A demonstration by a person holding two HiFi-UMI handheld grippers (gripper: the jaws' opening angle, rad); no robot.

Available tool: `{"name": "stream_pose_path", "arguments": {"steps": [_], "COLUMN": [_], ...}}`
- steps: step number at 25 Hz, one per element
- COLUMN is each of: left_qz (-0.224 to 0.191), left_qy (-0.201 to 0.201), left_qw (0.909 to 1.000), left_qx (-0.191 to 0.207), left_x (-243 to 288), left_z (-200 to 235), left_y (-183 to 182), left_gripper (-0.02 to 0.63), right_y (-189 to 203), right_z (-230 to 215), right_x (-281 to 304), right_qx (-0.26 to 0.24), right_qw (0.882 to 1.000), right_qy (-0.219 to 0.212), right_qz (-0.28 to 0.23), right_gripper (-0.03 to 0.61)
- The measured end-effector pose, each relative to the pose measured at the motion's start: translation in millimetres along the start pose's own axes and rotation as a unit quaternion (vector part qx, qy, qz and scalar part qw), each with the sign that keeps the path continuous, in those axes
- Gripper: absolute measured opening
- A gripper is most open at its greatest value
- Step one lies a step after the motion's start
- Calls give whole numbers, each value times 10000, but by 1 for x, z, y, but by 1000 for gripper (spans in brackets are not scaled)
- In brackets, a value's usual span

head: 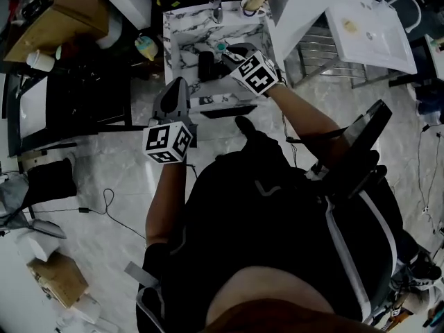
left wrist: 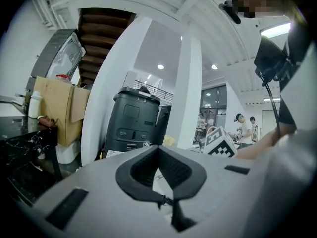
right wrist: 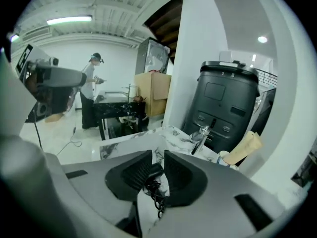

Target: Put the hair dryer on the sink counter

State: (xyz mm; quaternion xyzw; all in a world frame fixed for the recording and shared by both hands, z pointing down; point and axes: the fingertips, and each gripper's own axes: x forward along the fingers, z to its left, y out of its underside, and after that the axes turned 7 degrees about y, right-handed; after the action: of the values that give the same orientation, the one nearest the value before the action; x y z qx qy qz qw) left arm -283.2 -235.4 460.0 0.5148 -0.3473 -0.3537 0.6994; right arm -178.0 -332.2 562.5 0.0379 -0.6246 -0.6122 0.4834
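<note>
Black hair dryer (right wrist: 152, 174) clamped in right gripper (right wrist: 157, 163) | left gripper (left wrist: 158, 150) jaws together, empty | drop risked: narrow hold, dangling cord (right wrist: 156, 195)

I wear a black short-sleeved top (head: 277, 207) with pale piping; my left gripper (left wrist: 159, 148) and right gripper (right wrist: 158, 155) are grey, each bearing a black-and-white marker cube (head: 168, 142).

White-and-grey marbled table (head: 177, 37), sunken basin (head: 189, 53) set into it in front of the faucet (head: 216, 10), faucet upright at the back edge, cup (head: 247, 8) on the table top just right of the faucet
</note>
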Motion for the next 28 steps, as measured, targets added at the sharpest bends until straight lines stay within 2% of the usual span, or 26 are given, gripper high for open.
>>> {"name": "stream_pose_path", "arguments": {"steps": [4, 9, 13, 18, 28], "left_qz": [-78, -57, -306, -372, -436], "left_qy": [191, 326, 445, 427, 462], "left_qw": [9997, 9987, 9980, 9978, 9969], "left_qx": [87, 401, 321, 343, 459], "left_x": [-9, -20, -33, -39, -24], "left_z": [-8, -19, -27, -30, -54], "left_y": [-7, -13, -26, -37, -53], "left_gripper": [5, 5, 5, 5, 5], "right_y": [-26, -47, -59, -71, -87], "right_z": [-2, 2, 8, 5, -11], "right_x": [-37, -84, -114, -146, -185], "right_qx": [360, 695, 811, 999, 1240], "right_qw": [9979, 9910, 9856, 9772, 9637], "right_qy": [282, 665, 906, 1168, 1284], "right_qz": [-451, -931, -1171, -1467, -1985], "right_gripper": [72, 63, 59, 54, 35]}}
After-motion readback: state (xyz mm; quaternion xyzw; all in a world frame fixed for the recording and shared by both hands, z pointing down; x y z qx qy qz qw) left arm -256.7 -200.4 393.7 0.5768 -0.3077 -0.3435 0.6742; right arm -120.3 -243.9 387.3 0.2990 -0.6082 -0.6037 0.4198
